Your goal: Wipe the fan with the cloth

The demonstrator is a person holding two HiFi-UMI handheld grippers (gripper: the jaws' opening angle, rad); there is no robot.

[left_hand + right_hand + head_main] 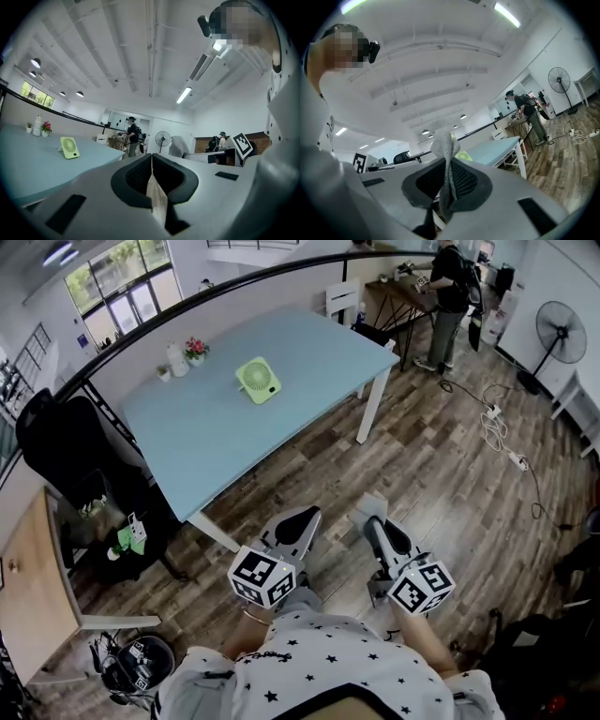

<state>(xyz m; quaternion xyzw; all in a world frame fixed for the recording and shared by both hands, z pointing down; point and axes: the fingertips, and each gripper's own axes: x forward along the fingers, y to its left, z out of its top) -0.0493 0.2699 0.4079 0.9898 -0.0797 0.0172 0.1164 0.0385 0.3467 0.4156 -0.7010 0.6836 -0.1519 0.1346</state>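
A small green fan (pixel 257 380) stands on the light blue table (pixel 216 432), well ahead of both grippers. Held low over the wooden floor near the person's body, my left gripper (pixel 302 518) is shut with nothing in it. Its own view shows the jaws pressed together (pixel 151 161), with the fan (pixel 69 147) far off to the left. My right gripper (pixel 375 522) is shut on a grey cloth (pixel 444 146), which sticks up between the jaws (pixel 447 165). The cloth partly hides the fan (pixel 463 156) behind it.
A flower pot (pixel 196 350) and a white bottle (pixel 177 359) stand at the table's far side. A black chair (pixel 61 442) and a wooden desk (pixel 28 601) are to the left. Cables (pixel 502 432) lie on the floor, near a standing fan (pixel 561 330). A person (pixel 452 292) stands behind.
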